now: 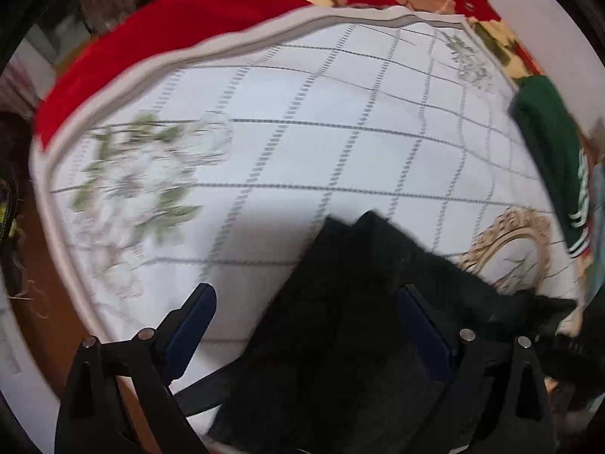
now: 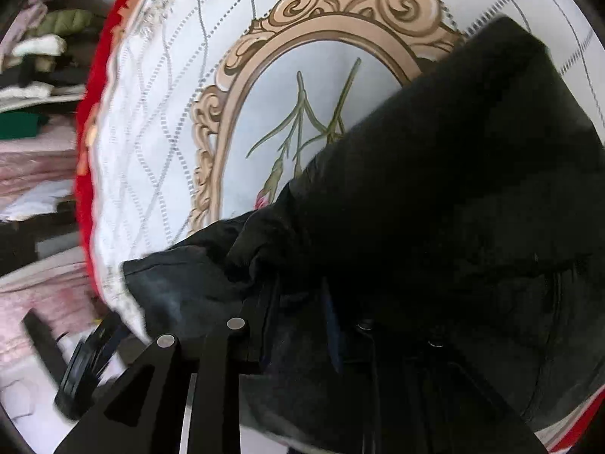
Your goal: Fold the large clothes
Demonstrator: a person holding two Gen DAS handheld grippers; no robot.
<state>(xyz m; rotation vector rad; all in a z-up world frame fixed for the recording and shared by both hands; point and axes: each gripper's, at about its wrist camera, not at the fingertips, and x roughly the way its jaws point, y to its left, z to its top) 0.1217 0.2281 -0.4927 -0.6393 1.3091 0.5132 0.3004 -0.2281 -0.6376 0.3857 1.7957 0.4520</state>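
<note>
- Black garment (image 1: 340, 325) lying folded on the white quilt (image 1: 302, 132), at about 5 o'clock in the left wrist view, its corner pointing toward 12 o'clock.
- Left tongs (image 1: 306, 310) standing wide apart over this garment, pointing steeply down; blue pads (image 1: 191, 325) touching no cloth on the 9 o'clock side, the other pad just beside the dark fabric. Nothing held.
- Green garment with white stripes (image 1: 552, 162) lying at 3 o'clock, at the quilt's edge, well apart from the black one.
- Red blanket (image 1: 170, 26) bordering the quilt from 9 to 1 o'clock.
- In the right wrist view, black garment (image 2: 435, 208) filling the side from 2 to 6 o'clock, covering part of the printed golden frame (image 2: 287, 26) on the quilt (image 2: 151, 132).
- Right tongs (image 2: 298, 302) nearly closed, with bunched black cloth gripped between the jaws; fingertips mostly buried in the fabric.
- Piles of other clothes (image 2: 49, 38) at 10 o'clock, beyond the red blanket's (image 2: 85, 174) edge.
</note>
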